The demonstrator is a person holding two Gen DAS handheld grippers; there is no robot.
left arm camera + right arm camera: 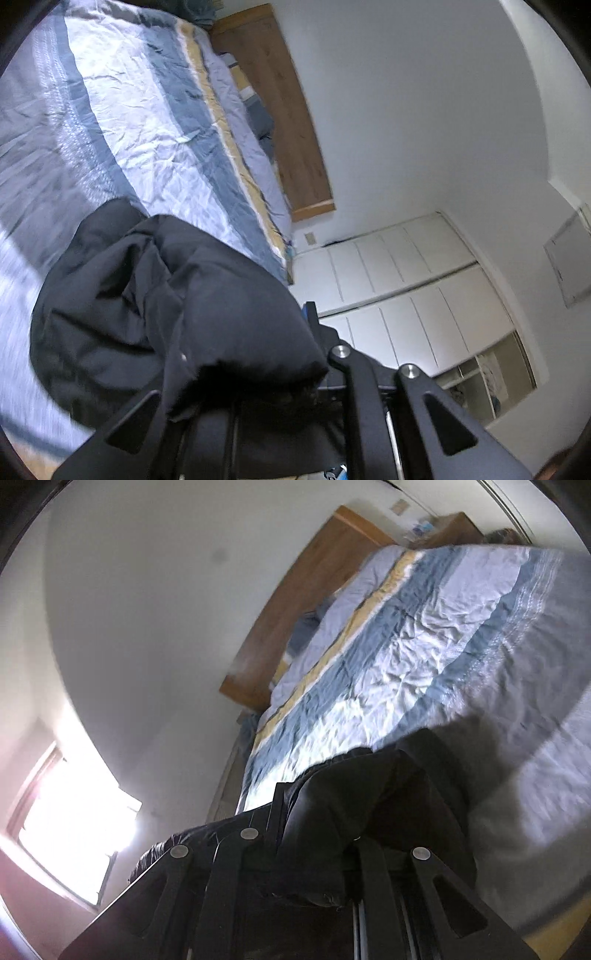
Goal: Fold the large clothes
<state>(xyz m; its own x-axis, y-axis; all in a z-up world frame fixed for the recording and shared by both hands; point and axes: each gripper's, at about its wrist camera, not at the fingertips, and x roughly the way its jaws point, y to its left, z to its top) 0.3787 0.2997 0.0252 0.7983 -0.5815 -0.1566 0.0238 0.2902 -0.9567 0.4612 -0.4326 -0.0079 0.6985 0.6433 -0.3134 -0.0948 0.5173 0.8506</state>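
A large dark padded garment (155, 306) hangs bunched from my left gripper (295, 365), which is shut on its edge above the bed. The cloth covers the left finger; only the right finger (314, 325) shows. In the right wrist view the same dark garment (376, 812) drapes over my right gripper (317, 849), which is shut on it. The cloth hides the fingertips there. Both views are tilted and blurred.
The bed (140, 110) has a blue, white and yellow striped cover and a wooden headboard (280, 110). White wardrobe doors (399, 291) stand beyond the bed. A bright window (70, 823) is at the left in the right wrist view. White walls surround.
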